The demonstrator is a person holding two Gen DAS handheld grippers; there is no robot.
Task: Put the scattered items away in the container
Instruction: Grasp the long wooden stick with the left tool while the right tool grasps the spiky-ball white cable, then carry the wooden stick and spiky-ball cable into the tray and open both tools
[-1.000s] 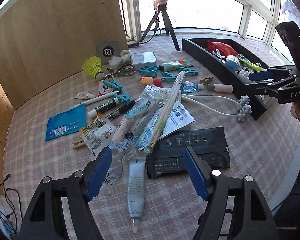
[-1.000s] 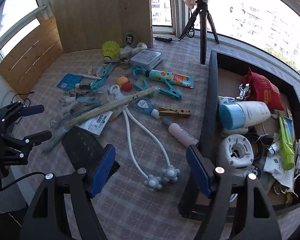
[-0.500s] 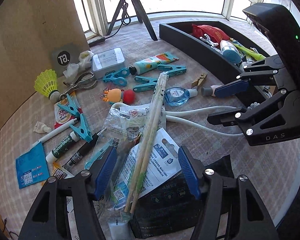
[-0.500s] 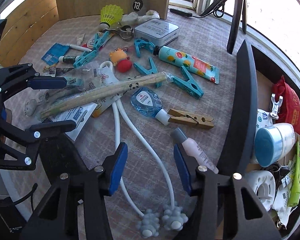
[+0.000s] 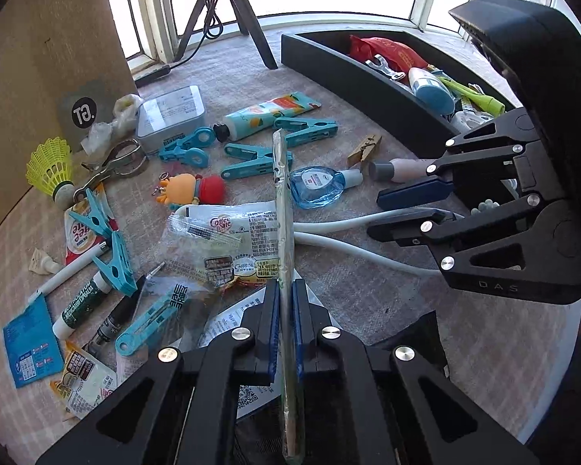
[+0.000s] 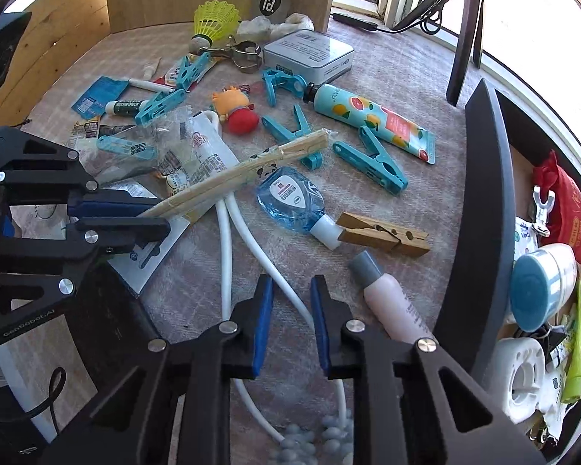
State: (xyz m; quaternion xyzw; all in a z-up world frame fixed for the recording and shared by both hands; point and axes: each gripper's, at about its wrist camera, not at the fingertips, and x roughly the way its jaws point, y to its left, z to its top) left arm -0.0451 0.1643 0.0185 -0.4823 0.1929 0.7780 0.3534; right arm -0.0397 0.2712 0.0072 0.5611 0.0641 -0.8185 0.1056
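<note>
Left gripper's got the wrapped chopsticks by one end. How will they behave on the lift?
Probably stiff: the chopsticks run straight from the left gripper, with no sag. Gripped near one end, the long free part may droop or swing. The glossy wrapper could let them slip between the pads, so lift slowly.

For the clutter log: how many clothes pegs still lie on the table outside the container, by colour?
Teal plastic pegs: 5
Wooden peg: 1
Total: 6
</note>
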